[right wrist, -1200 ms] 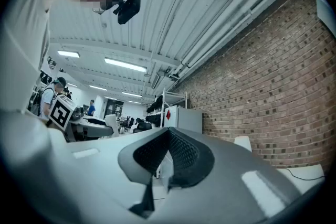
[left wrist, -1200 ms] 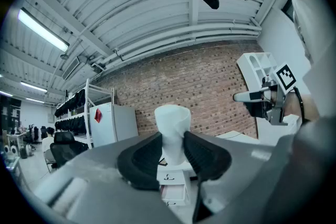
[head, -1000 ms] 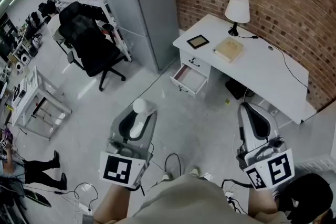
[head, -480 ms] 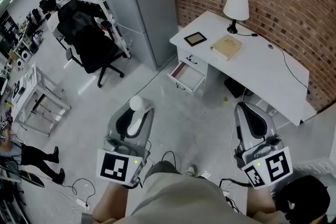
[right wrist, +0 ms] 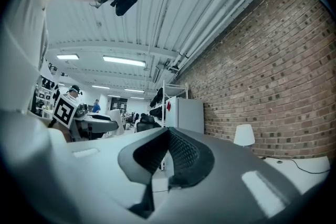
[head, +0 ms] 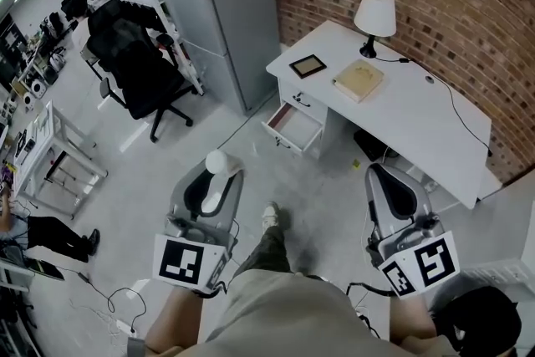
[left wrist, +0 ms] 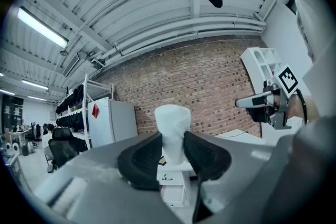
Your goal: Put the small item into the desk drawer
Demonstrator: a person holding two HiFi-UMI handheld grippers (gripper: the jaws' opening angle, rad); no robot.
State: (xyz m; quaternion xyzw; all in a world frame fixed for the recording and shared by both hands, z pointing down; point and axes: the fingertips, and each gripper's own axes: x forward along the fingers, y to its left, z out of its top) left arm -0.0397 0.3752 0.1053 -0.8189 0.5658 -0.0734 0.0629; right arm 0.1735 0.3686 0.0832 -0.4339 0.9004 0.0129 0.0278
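My left gripper [head: 216, 180] [left wrist: 173, 150] is shut on a small white item [head: 217, 165] [left wrist: 173, 131] that sticks out past the jaw tips. It hangs over the floor, at the lower left of the head view. The white desk [head: 422, 121] stands ahead against the brick wall. Its top drawer [head: 292, 126] [left wrist: 170, 176] is pulled open and looks empty. My right gripper [head: 389, 188] [right wrist: 167, 157] is held at the lower right, jaws together with nothing between them.
On the desk are a white lamp [head: 374, 14], a tan book [head: 359, 80] and a dark framed tablet [head: 307, 65]. A grey cabinet [head: 221, 4] and a black office chair [head: 138, 63] stand to the left. A cable [head: 456, 109] runs over the desk. The person's shoe [head: 269, 216] shows on the floor.
The desk and drawer have slid slightly left and nearer in the head view as the person steps forward. A foot has come forward. Both grippers keep their hold and pose.
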